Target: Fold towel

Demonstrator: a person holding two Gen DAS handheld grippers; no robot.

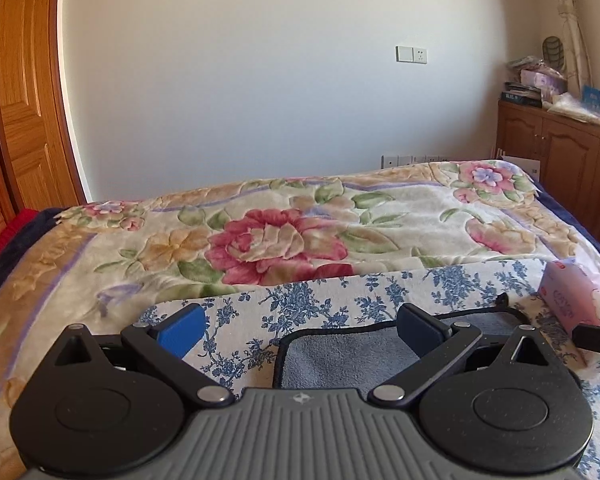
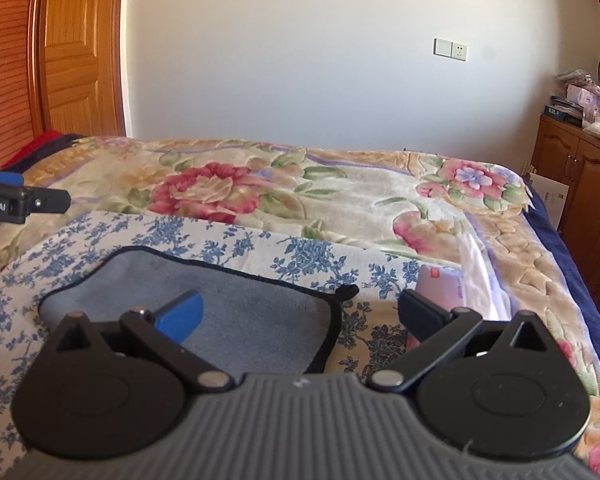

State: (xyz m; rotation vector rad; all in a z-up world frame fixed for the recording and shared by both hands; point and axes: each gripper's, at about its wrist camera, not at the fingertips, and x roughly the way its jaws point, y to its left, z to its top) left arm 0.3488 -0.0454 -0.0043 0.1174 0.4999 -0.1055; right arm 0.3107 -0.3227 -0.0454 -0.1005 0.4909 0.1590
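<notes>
A grey-blue towel (image 2: 244,316) with a black hem lies flat on a blue-flowered white cloth (image 2: 260,248) on the bed. It also shows in the left wrist view (image 1: 348,360). My left gripper (image 1: 300,330) is open above the towel's left edge, holding nothing. My right gripper (image 2: 300,314) is open above the towel's right part, with the right corner loop (image 2: 346,291) between its fingers. The left gripper also shows at the left edge of the right wrist view (image 2: 24,198).
A pink tissue pack (image 2: 440,284) lies on the cloth right of the towel, also seen in the left wrist view (image 1: 572,300). A floral blanket (image 1: 284,236) covers the bed beyond. A wooden cabinet (image 1: 560,148) stands at right, a wooden door (image 2: 72,48) at left.
</notes>
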